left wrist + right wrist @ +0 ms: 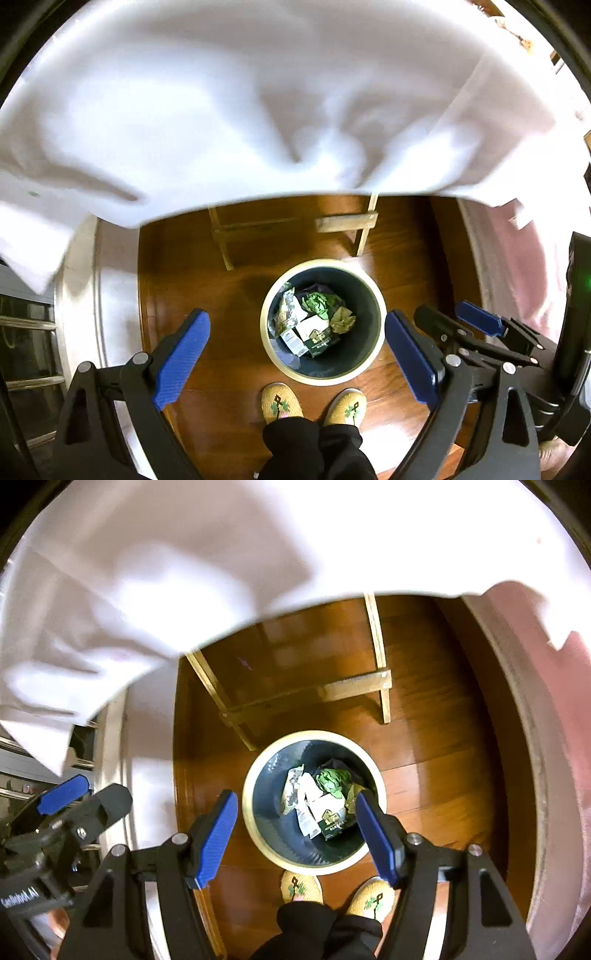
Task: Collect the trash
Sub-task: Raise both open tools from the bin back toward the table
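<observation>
Wooden floor (229, 295) carries the round bin (320, 376), crumpled wrappers (314, 321) lying inside; we hold the left tool (297, 363) and right tool (297, 834) above it, jaws wide, gripping nothing.

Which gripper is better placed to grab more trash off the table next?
Roughly equal: the left gripper and right gripper both hang open and empty over the trash bin, the white tablecloth ahead of both.

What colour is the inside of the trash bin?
Dark blue-grey, with a cream rim; the trash bin shows best in the right wrist view.
</observation>
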`<state>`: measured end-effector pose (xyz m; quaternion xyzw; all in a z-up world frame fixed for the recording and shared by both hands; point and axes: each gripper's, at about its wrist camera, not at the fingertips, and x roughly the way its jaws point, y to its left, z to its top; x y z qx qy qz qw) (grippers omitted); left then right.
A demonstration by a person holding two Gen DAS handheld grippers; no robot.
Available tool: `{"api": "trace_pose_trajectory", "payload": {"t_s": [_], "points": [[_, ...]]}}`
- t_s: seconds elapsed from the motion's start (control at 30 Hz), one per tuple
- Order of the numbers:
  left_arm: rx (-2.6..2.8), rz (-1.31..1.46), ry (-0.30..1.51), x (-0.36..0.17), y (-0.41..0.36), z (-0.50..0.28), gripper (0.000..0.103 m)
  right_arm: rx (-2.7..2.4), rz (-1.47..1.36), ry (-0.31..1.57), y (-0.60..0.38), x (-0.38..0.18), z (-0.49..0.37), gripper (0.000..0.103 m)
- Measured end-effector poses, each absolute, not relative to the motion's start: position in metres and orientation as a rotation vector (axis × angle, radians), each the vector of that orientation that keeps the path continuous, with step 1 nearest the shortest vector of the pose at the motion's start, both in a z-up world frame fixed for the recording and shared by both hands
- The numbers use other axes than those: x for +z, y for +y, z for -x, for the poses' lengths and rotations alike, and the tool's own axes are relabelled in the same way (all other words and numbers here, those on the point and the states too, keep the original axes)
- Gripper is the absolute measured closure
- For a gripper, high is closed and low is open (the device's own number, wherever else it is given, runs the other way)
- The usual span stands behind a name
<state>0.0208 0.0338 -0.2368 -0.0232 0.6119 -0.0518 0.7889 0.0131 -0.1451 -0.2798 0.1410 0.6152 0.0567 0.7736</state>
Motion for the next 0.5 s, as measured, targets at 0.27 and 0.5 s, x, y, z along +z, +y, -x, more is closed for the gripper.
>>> {"api": "trace_pose_trajectory", "payload": {"t_s": [0.27, 0.5], "points": [[-0.149, 0.033, 1.264, -0.139, 0.038, -0.023, 0.009, 0.148, -0.297, 1.266, -0.140, -0.186, -0.006, 0.036], [-0.230, 0.042, 1.176, -0.053, 0.040, -0.023, 0.009, 0.164, -0.262, 1.183, -0.134, -0.097, -0.008, 0.036]]}}
